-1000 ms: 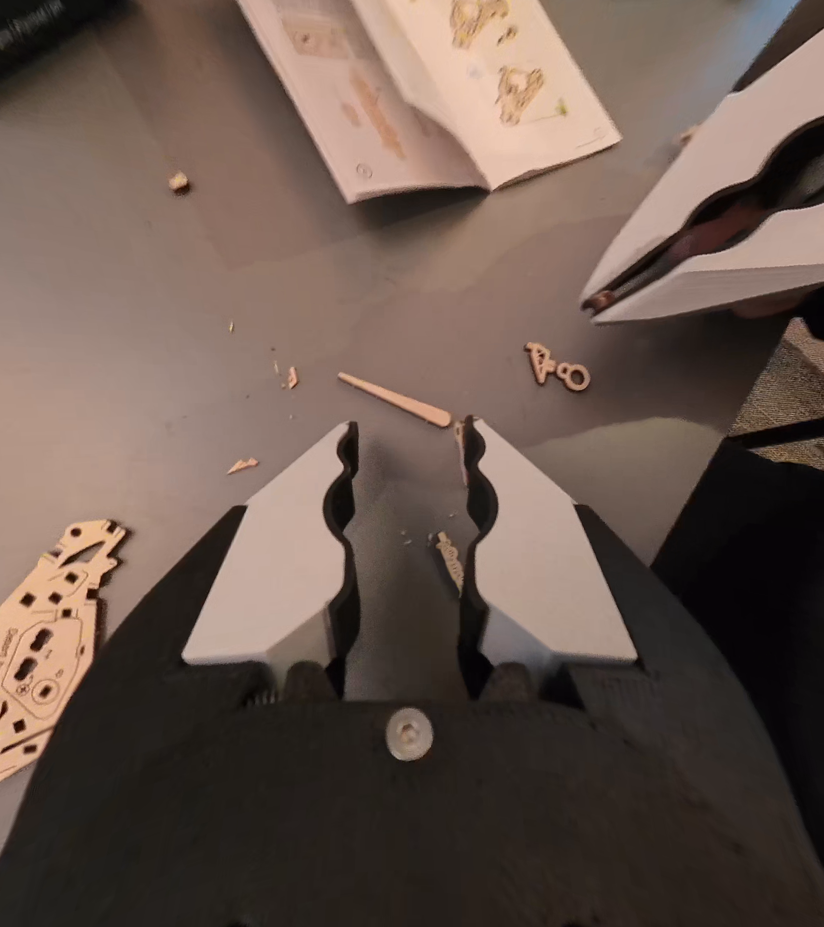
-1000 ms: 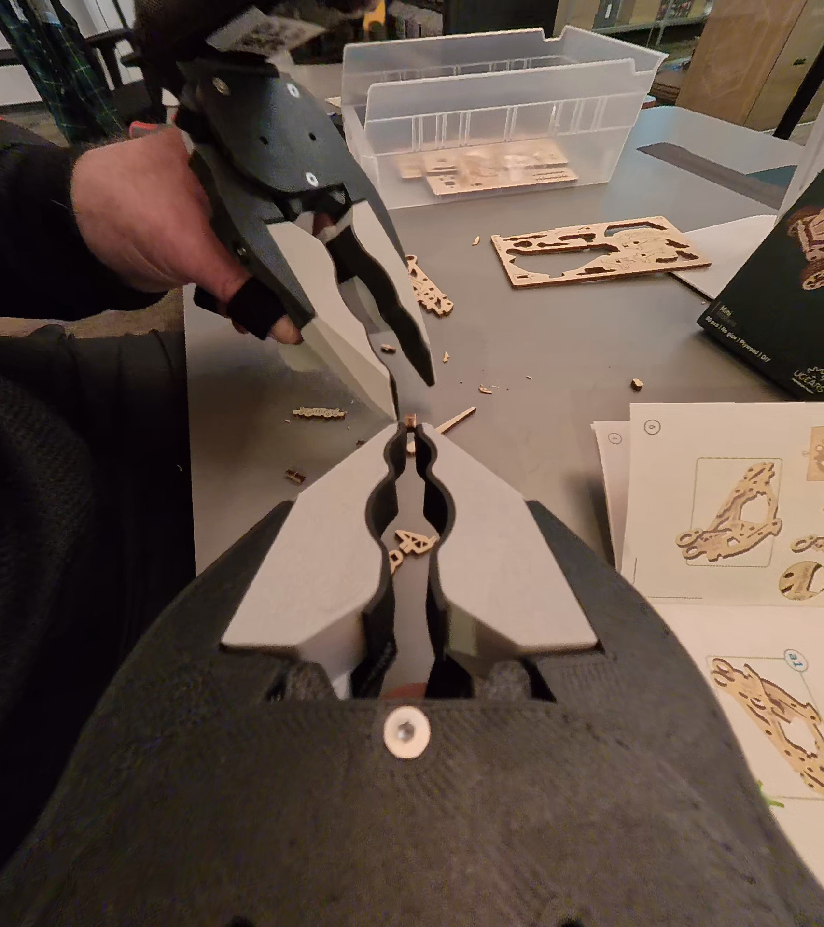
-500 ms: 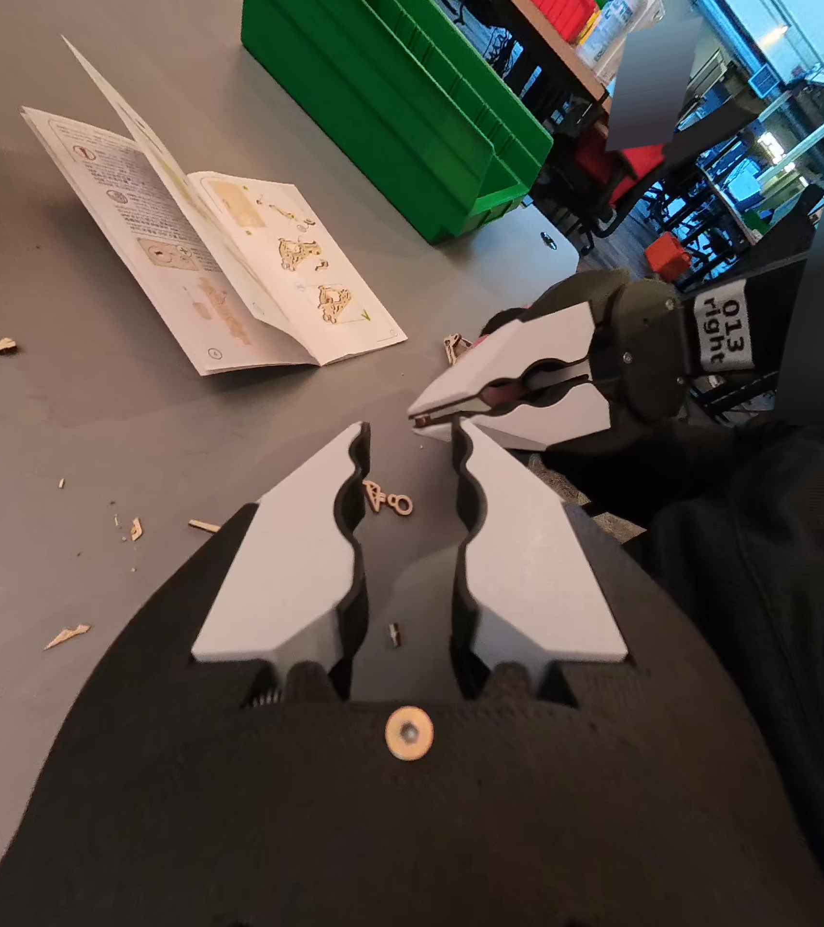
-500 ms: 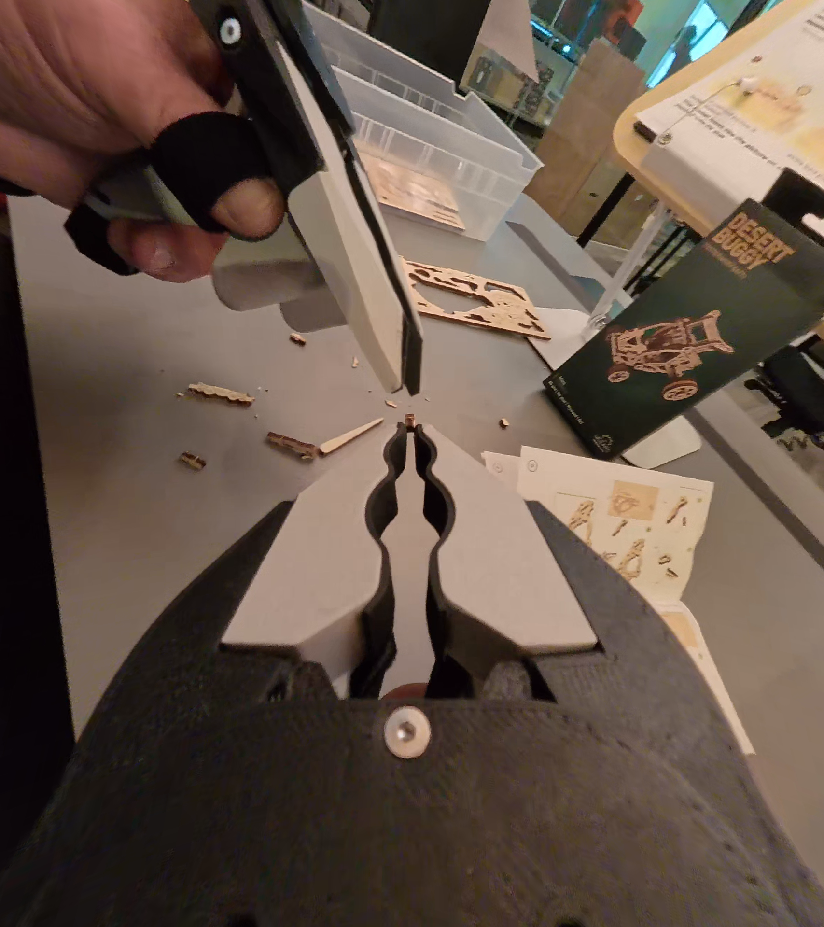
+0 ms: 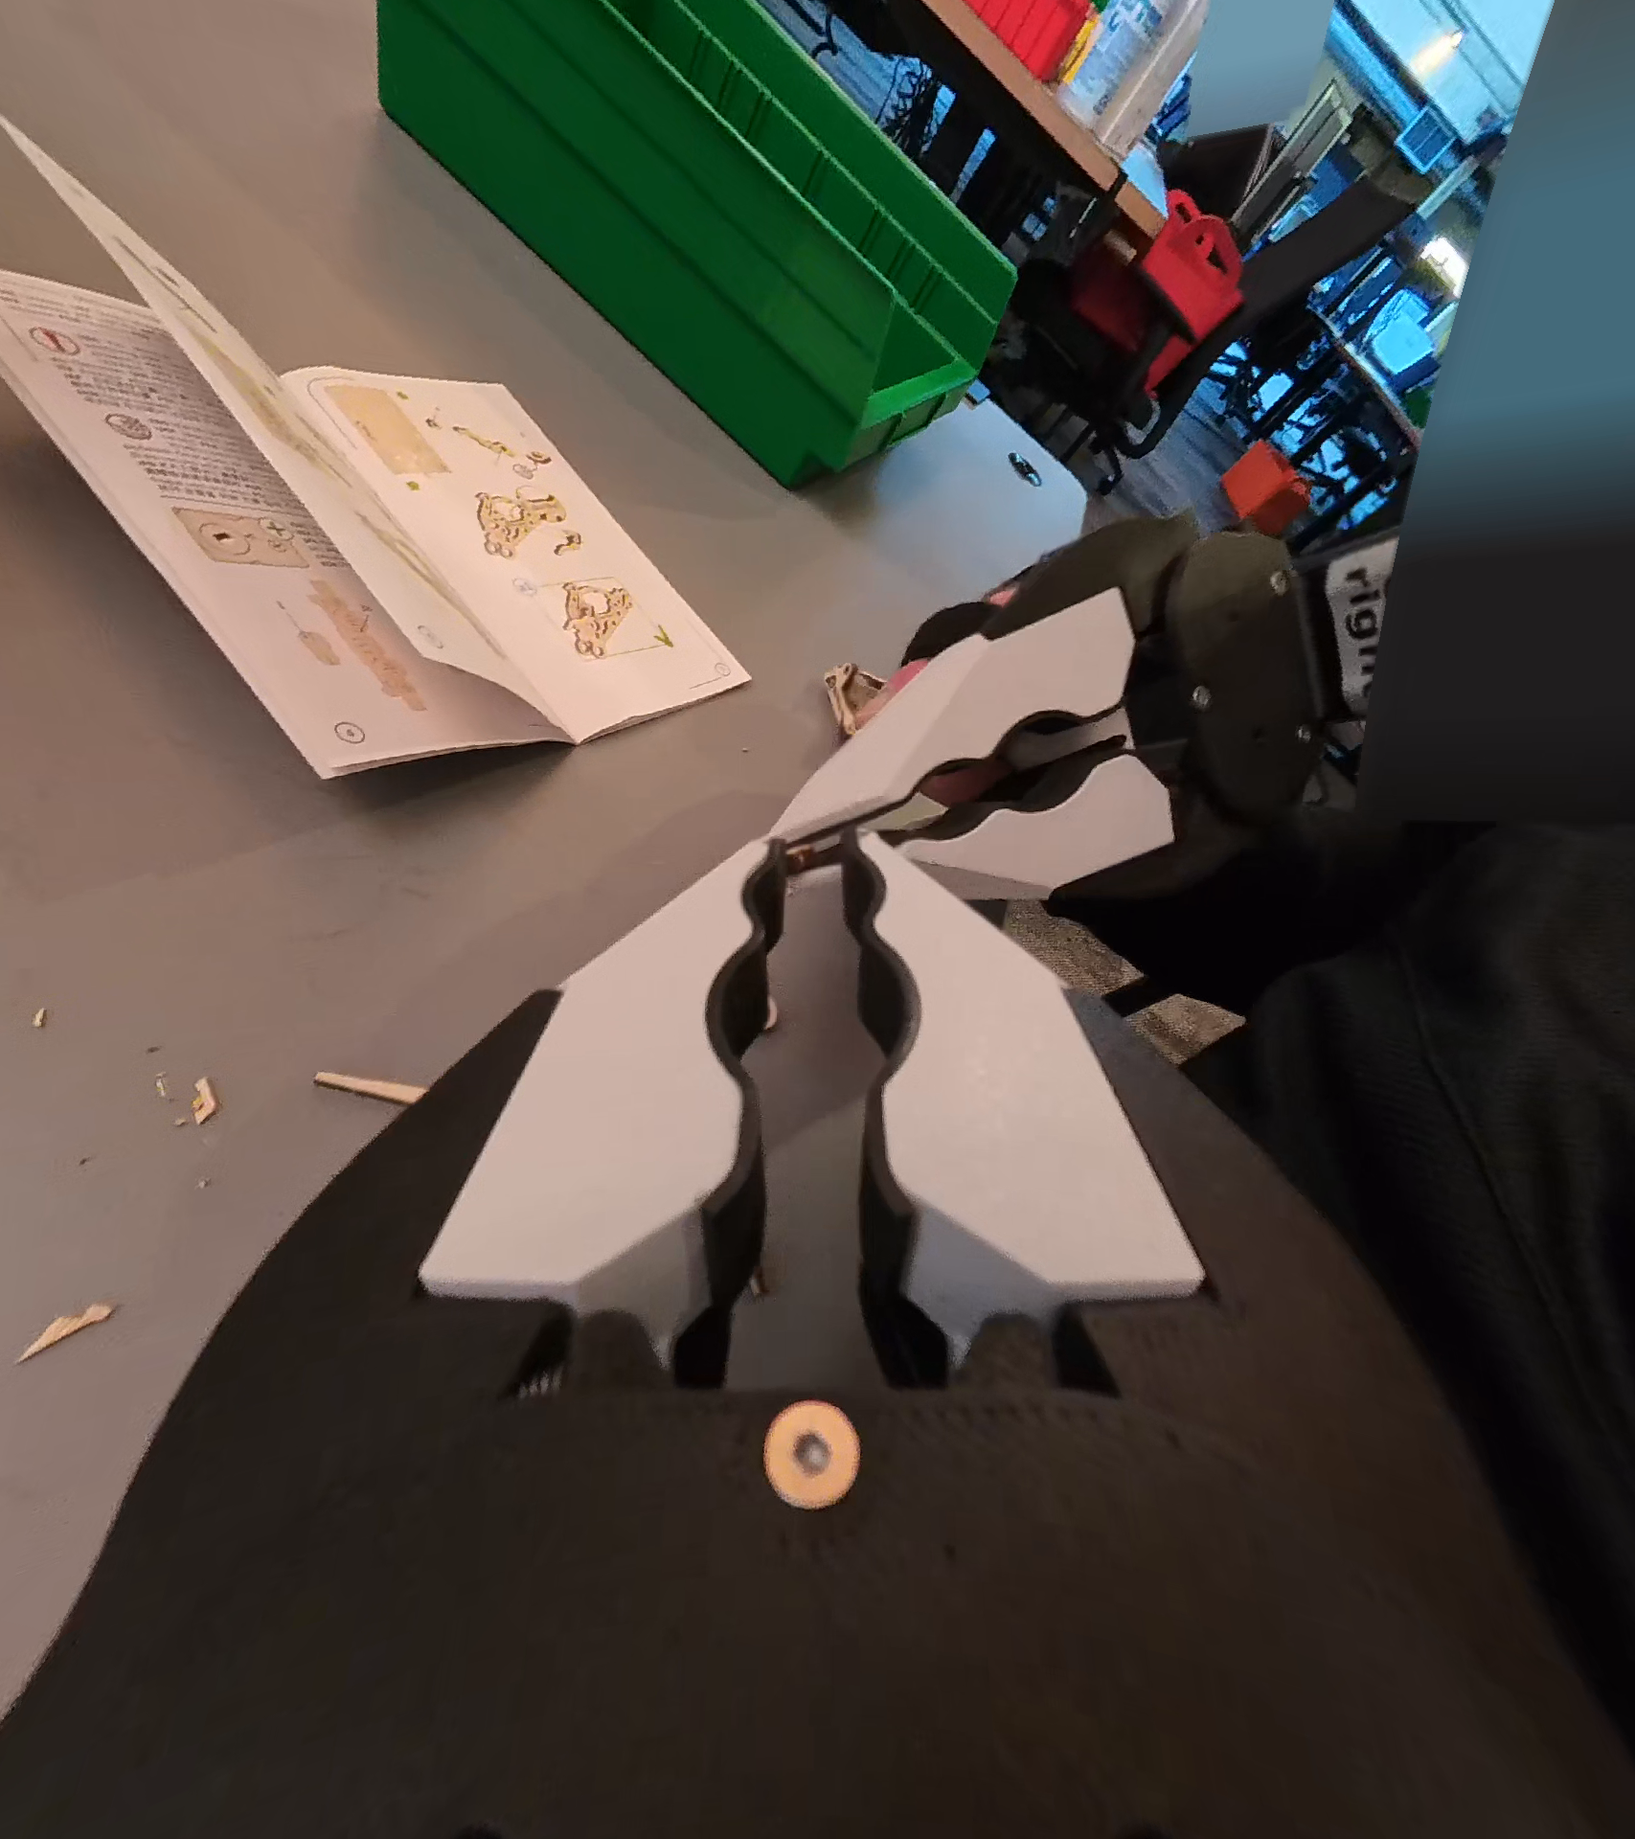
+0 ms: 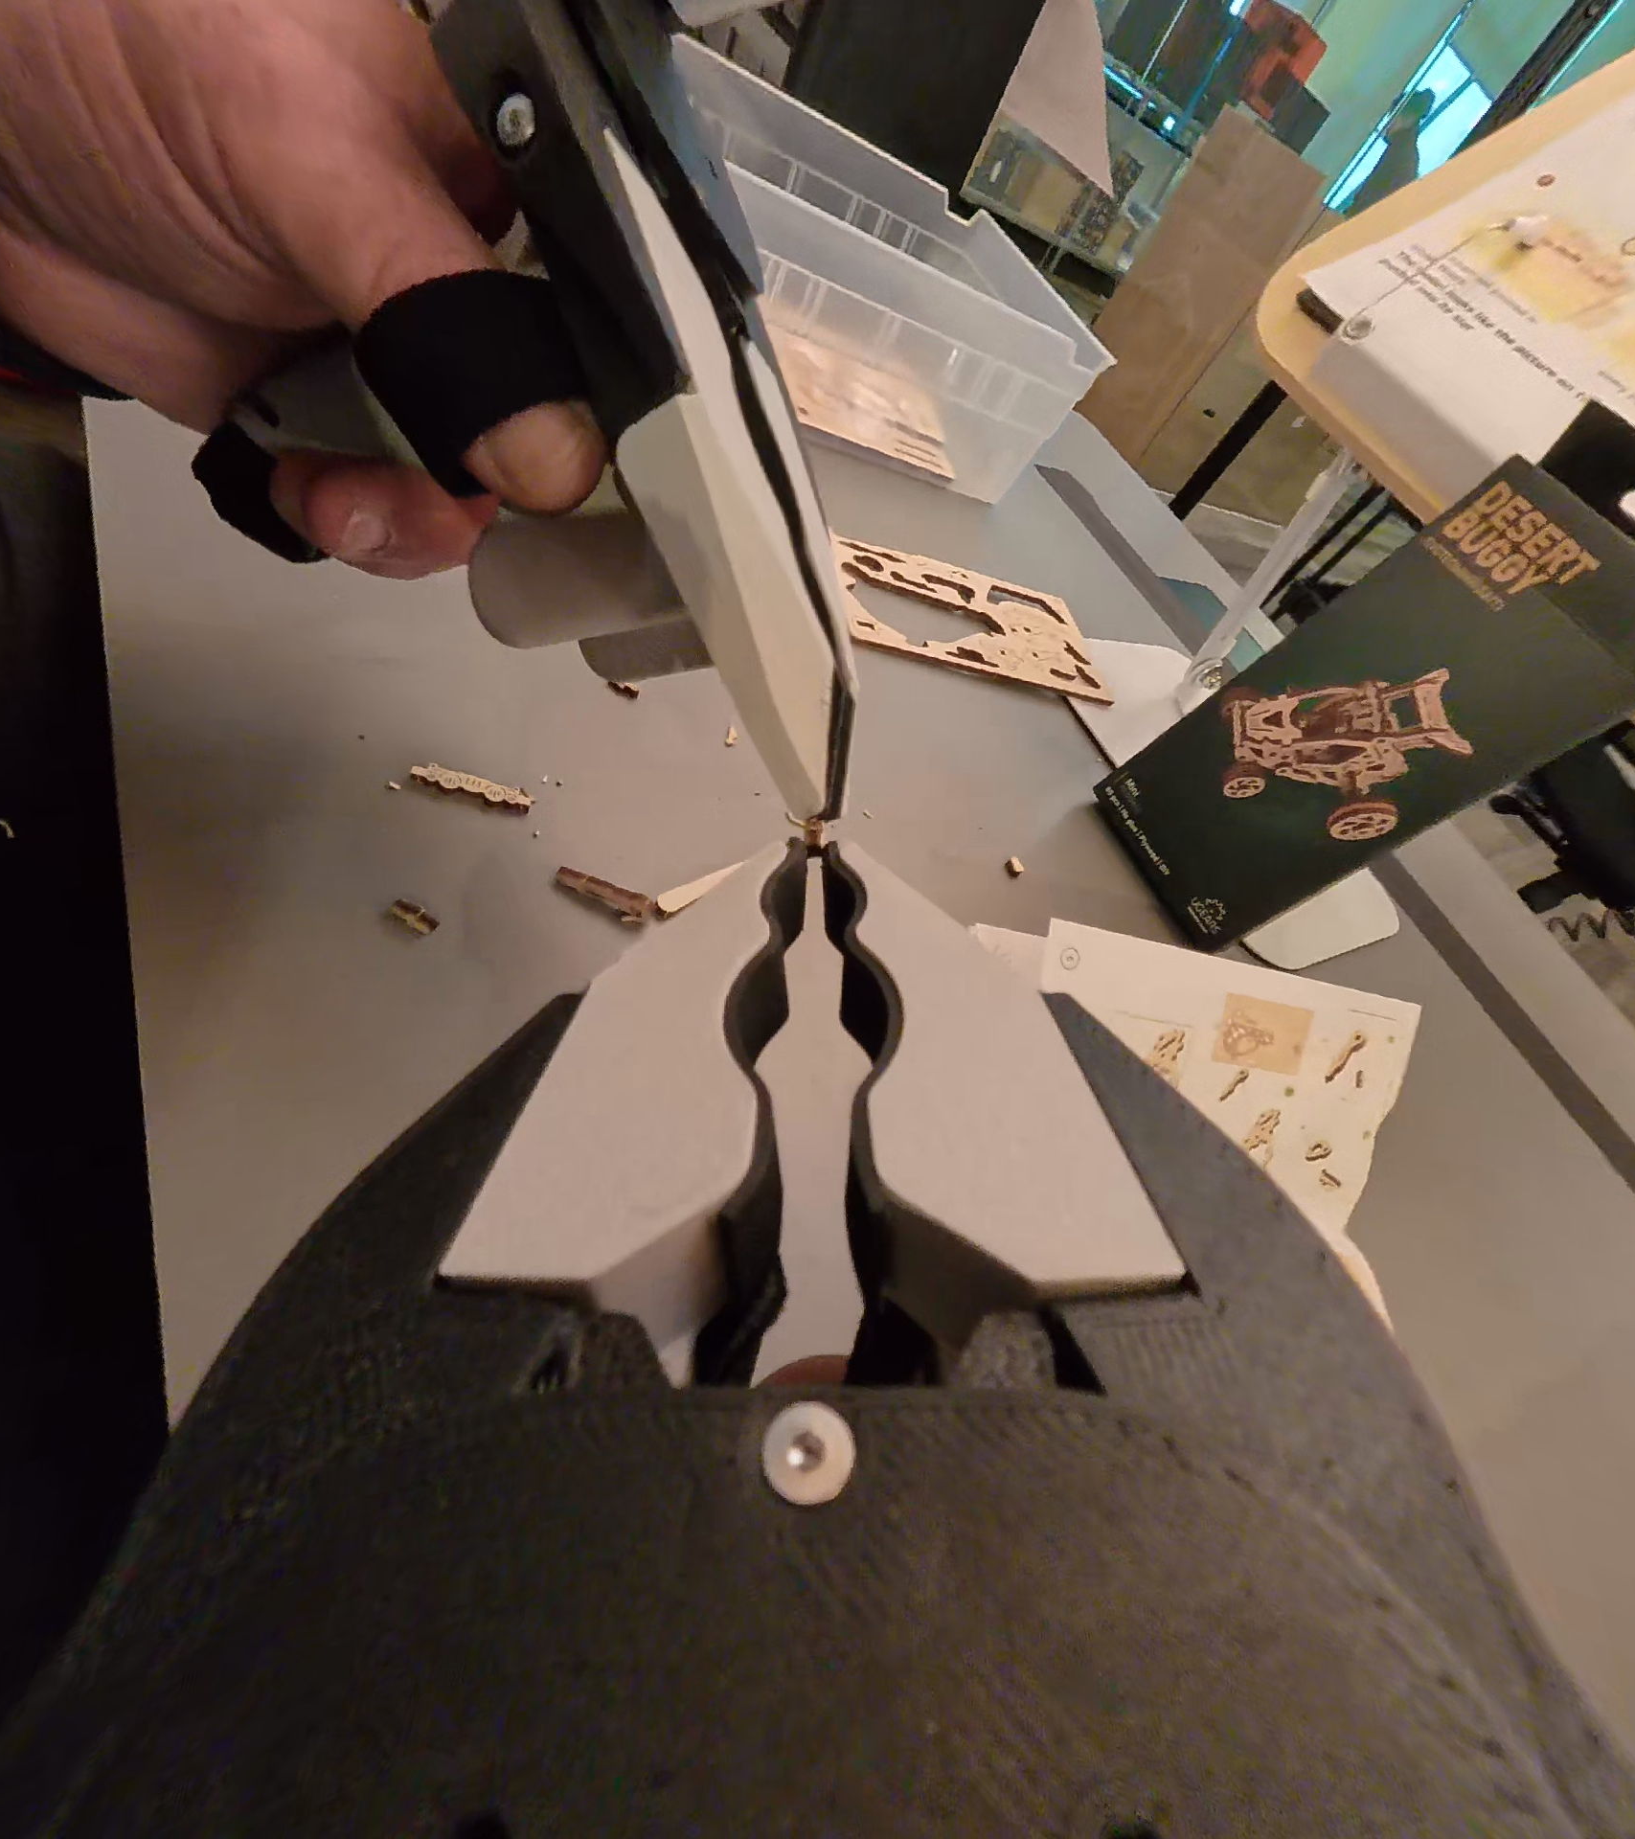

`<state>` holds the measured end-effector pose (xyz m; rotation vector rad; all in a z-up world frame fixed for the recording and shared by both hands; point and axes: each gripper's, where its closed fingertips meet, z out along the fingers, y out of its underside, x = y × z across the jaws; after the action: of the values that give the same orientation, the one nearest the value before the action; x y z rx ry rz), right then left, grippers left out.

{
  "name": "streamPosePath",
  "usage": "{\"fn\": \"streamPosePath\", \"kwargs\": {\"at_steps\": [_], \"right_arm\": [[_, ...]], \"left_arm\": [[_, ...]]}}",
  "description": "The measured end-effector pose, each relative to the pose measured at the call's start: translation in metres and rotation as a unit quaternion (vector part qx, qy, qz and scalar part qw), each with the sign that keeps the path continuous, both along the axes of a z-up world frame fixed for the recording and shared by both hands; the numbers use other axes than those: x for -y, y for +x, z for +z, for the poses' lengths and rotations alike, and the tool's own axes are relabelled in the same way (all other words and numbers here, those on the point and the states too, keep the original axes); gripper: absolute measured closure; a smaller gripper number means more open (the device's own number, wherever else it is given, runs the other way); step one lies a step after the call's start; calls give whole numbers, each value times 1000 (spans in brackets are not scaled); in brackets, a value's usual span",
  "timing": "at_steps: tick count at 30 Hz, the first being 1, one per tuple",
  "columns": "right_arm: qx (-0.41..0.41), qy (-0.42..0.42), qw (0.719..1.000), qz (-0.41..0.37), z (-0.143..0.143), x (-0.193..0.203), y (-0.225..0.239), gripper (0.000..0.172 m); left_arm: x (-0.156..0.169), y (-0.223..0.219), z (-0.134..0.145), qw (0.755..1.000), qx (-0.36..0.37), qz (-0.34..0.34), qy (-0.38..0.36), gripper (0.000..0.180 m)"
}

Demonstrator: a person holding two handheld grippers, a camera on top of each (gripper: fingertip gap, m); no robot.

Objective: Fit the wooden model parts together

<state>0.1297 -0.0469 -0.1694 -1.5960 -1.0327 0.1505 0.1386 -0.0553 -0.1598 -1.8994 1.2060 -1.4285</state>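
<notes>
Wooden part (image 6: 813,842) pinched in right tongs (image 6: 815,864) — left tongs (image 6: 818,808) touching it

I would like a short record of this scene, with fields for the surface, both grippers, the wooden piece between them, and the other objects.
surface: grey table
right gripper: shut on a tiny wooden piece at its tips
left gripper: fingertips close together around the same piece; contact not clear
booklet: lying open on the table
green bin: behind the booklet
clear bin: far side of table
wooden sheet: flat on the table
dark box: propped upright
scraps: scattered on the table
</notes>
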Motion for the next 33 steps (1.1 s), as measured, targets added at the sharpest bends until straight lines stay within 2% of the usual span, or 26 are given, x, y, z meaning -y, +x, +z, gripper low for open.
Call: {"fn": "streamPosePath", "kwargs": {"at_steps": [4,11,18,26,33], "right_arm": [[-5,16,1000,10,4,3,-2,172],[-13,24,1000,13,8,5,-4,172],[-10,16,1000,23,3,12,-9,171],[-20,-12,999,36,-10,28,-21,168],[-37,-27,999,30,-14,29,-20,165]], "left_arm": [[0,-2,1,1000,14,-3,-15,179],[3,-3,0,998,32,-11,-55,171],[13,-7,-3,998,26,-8,-50,179],[28,-19,-18,994,22,8,-108,179],[26,-21,-22,990,36,24,-133,179]]}}
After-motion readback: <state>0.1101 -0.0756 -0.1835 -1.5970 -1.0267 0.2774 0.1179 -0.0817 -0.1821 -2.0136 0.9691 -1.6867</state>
